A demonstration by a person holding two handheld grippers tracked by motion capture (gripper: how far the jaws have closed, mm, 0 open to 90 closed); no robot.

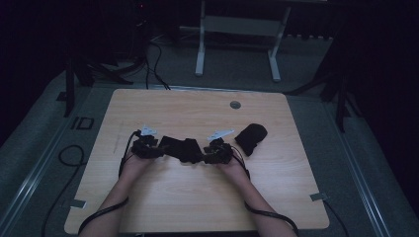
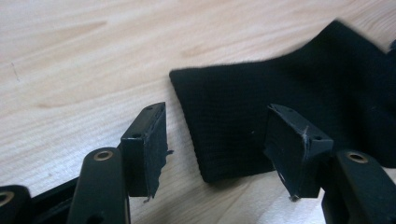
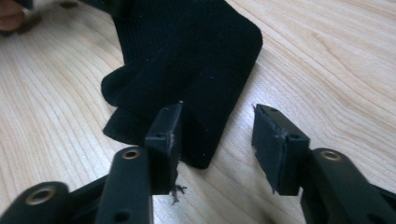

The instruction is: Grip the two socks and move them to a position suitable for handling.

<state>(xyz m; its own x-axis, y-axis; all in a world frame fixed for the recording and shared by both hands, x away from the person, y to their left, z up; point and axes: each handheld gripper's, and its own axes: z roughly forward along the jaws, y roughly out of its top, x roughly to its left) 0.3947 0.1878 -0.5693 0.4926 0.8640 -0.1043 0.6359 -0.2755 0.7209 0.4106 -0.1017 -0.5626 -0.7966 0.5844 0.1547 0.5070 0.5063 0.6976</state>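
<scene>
High view: both grippers, left [image 1: 157,149] and right [image 1: 206,155], jaws apart, flank a flat sock [image 1: 182,148]; second sock [image 1: 250,138] lies balled, done.

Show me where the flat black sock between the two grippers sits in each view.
High view: the black sock lies mid-table, between the left gripper and right gripper.
Left gripper view: its end fills the centre-right, between the open jaws.
Right gripper view: upper centre, reaching down behind the left jaw.
Shared landmark: the light wooden tabletop under it.
</scene>
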